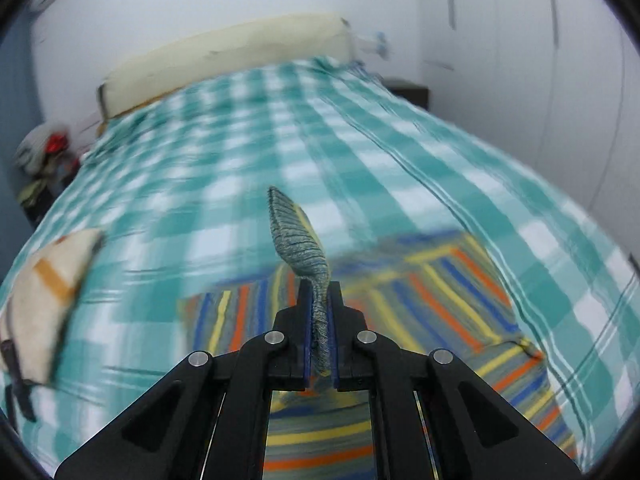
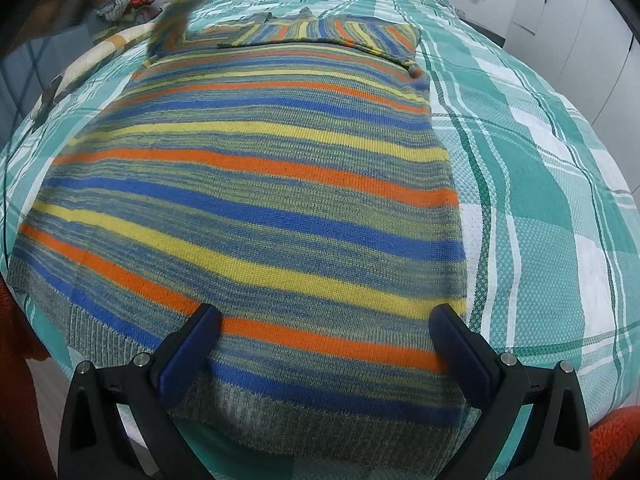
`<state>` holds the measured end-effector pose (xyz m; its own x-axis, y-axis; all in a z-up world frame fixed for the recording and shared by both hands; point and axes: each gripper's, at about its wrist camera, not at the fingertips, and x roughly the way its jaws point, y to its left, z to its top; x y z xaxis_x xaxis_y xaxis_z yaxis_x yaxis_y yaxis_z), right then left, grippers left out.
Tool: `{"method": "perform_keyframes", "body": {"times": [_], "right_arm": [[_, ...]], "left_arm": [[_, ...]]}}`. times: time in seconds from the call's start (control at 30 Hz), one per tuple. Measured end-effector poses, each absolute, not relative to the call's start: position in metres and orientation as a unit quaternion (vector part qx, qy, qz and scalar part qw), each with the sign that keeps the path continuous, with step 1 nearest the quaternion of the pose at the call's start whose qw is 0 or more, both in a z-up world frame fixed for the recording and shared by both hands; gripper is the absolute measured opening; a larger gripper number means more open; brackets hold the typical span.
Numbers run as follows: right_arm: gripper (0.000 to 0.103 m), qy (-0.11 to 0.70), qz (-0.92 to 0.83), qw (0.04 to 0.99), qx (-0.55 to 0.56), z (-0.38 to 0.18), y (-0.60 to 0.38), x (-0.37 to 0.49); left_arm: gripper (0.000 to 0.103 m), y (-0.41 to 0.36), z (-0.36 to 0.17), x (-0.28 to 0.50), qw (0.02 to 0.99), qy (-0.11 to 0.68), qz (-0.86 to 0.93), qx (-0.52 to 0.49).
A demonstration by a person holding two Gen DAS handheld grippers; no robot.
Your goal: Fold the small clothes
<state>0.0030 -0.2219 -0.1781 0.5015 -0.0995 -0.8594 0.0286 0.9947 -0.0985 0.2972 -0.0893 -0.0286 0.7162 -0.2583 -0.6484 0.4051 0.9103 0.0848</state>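
Observation:
A small striped knit sweater (image 2: 248, 184) in grey, blue, yellow and orange lies flat on the teal checked bedspread (image 2: 540, 168), its right sleeve (image 2: 340, 30) folded across the top. My right gripper (image 2: 326, 320) is open, low over the sweater's hem, one finger on each side. My left gripper (image 1: 319, 300) is shut on the sweater's ribbed cuff (image 1: 298, 236) and holds it up above the sweater (image 1: 440, 280). The lifted sleeve (image 2: 176, 12) shows blurred at the top left of the right wrist view.
A cream garment with an orange stripe (image 1: 44, 300) lies at the bed's left edge. A cream headboard cushion (image 1: 224, 56) is at the far end. A heap of clothes (image 1: 44, 160) sits beside the bed on the left. White wardrobe doors (image 1: 560, 60) stand on the right.

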Motion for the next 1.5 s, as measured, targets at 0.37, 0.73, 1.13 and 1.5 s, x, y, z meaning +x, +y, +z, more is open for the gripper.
{"method": "perform_keyframes", "body": {"times": [0.37, 0.73, 1.13, 1.5], "right_arm": [[0.103, 0.499, -0.028, 0.865, -0.037, -0.177, -0.224, 0.001], [0.103, 0.499, -0.032, 0.865, -0.040, -0.178, -0.222, 0.003], [0.103, 0.502, -0.029, 0.863, -0.042, -0.178, -0.223, 0.003], [0.103, 0.505, -0.025, 0.862, -0.033, -0.173, -0.225, 0.004]], "left_arm": [[0.095, -0.111, -0.127, 0.199, 0.875, 0.369, -0.207, 0.236], [0.093, 0.038, -0.123, 0.346, 0.877, 0.476, -0.057, 0.025], [0.098, 0.094, -0.131, 0.281, 0.883, 0.466, 0.026, 0.055], [0.099, 0.039, -0.101, 0.118, 0.892, 0.433, -0.115, 0.057]]}}
